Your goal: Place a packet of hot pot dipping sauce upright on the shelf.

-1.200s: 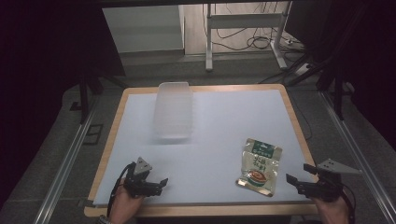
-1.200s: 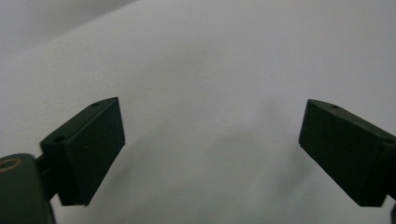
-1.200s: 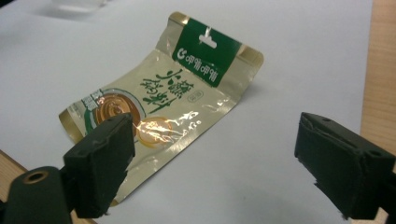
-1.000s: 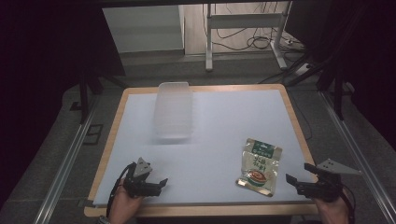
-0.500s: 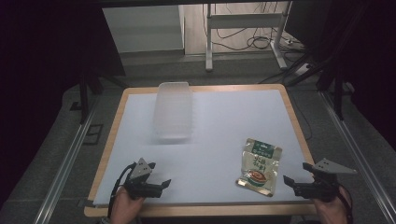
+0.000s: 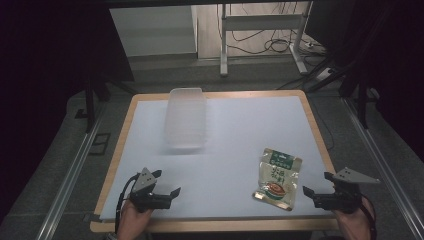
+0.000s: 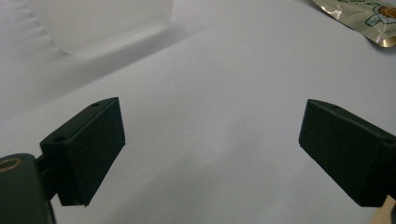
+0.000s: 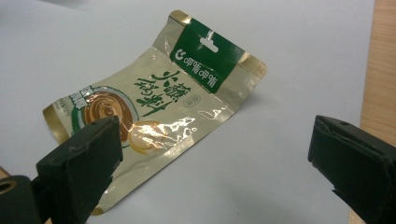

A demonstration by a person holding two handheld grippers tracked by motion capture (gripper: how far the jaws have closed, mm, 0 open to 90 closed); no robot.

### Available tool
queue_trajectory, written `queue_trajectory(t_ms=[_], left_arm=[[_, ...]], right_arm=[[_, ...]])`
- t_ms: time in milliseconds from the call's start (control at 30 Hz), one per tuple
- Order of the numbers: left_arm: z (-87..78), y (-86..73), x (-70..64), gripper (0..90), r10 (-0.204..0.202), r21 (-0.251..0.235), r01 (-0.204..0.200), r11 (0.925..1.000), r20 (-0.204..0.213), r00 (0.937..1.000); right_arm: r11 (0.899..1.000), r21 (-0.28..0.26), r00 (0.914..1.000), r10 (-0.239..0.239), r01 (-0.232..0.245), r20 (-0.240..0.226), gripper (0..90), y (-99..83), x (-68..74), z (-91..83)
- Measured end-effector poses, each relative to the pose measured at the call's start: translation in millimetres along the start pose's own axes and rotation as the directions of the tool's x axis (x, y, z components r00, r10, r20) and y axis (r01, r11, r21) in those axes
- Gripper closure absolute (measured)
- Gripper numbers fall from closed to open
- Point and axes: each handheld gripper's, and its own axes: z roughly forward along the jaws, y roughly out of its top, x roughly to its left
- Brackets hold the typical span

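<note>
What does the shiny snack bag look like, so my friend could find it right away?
Look at the white table with the wooden rim, then go to its near right corner, just left of the right tool. There lies a flat snack bag. It is shiny gold with a green top strip, unlike the clear plastic box farther back.

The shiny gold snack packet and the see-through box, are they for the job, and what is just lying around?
For the job:
- shiny gold foil snack packet with a green top, flat on the white mat beside the open right tool
- clear plastic rectangular box, probably
- open left tool

Just lying about:
- cables on the floor
- metal desk legs
</note>
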Motion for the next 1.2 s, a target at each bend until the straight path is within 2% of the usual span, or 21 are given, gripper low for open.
queue_trajectory(t_ms=[200, 400, 467, 567, 833, 1000, 1200], left_arm=[[0.0, 0.4, -2.9, 4.8, 0.041, -0.013, -0.041, 0.9991, -0.014, 0.9991], [1.6, 0.8, -3.9, 4.2, 0.035, 0.011, -0.034, 0.9993, -0.012, 0.9993], [2.3, 0.7, -4.4, 3.8, 0.043, 0.017, -0.043, 0.9989, -0.018, 0.9989], [4.2, 0.2, -4.8, 3.6, 0.042, 0.033, -0.042, 0.9986, -0.005, 0.9991], [5.3, 0.8, -6.8, 3.7, 0.044, 0.03, -0.045, 0.9985, 0.015, 0.9989], [6.0, 1.1, -8.0, 3.8, 0.026, 0.042, -0.027, 0.9988, 0.036, 0.999], [5.8, 1.4, -8.5, 3.9, 0.026, 0.045, -0.028, 0.9986, 0.037, 0.999]], right_arm=[[1.0, -0.008, 1.0, -0.005, 0.005, -0.001, 1.9, 4.3, -1.1, 5.9], [1.0, -0.005, 0.9999, -0.007, 0.007, -0.014, 1.5, 8.1, -2.0, 12.5], [1.0, 0.002, 0.9997, -0.018, 0.018, -0.019, 1.2, 9.6, -2.7, 16.8], [0.999, 0.012, 0.9992, -0.036, 0.036, -0.019, 0.3, 12.2, -3.5, 23.1], [0.998, 0.027, 0.9985, -0.05, 0.05, -0.021, 0.3, 17.1, -8.5, 32.0], [0.997, 0.046, 0.9981, -0.057, 0.058, -0.021, 0.4, 22.9, -14.9, 44.0], [0.996, 0.066, 0.9972, -0.06, 0.063, -0.046, 1.1, 29.4, -21.9, 58.4]])
